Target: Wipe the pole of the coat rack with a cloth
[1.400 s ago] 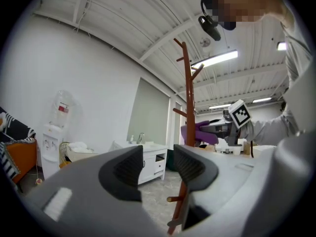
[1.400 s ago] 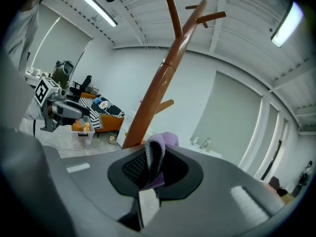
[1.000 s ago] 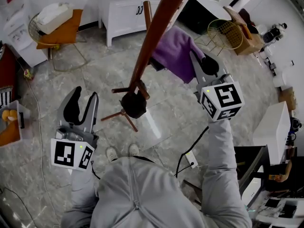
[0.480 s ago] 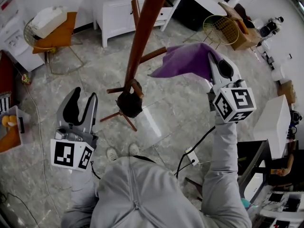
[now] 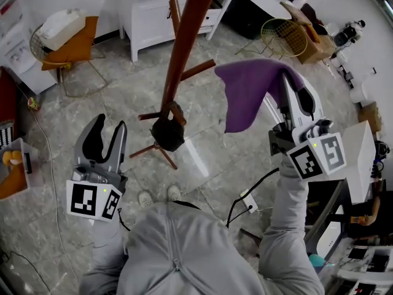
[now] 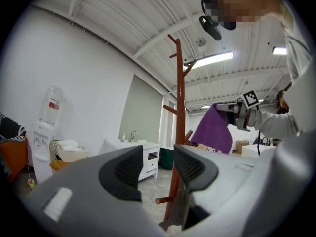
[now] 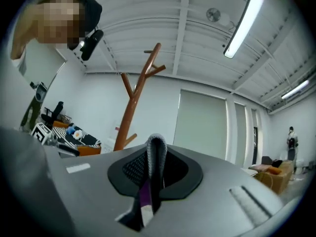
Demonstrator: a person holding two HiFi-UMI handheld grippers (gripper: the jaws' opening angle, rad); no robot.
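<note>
Below me I see the grey marbled floor point(image 5: 123, 97), and rising from it, straight up past the head camera, the brown wooden pole point(image 5: 184, 48) of the coat rack, its short pegs branching off low down and its feet splayed just in front of the person's shoes. Behind the rack stands a white cabinet point(image 5: 159, 5). The purple cloth point(image 5: 249, 91) is up in the air to the right of the pole, hanging in a loose fold and, from the head view, apart from the wood rather than against it. It hangs from my right tool point(image 5: 287, 77), which is raised at about the pole's mid height; its own view shows the jaws pressed together on a thin edge of the fabric, a purple strip running down between the pads. My left tool point(image 5: 109, 125) sits low on the other side, near the rack's feet, jaws spread with nothing between them, the pole in view beyond the gap.
</note>
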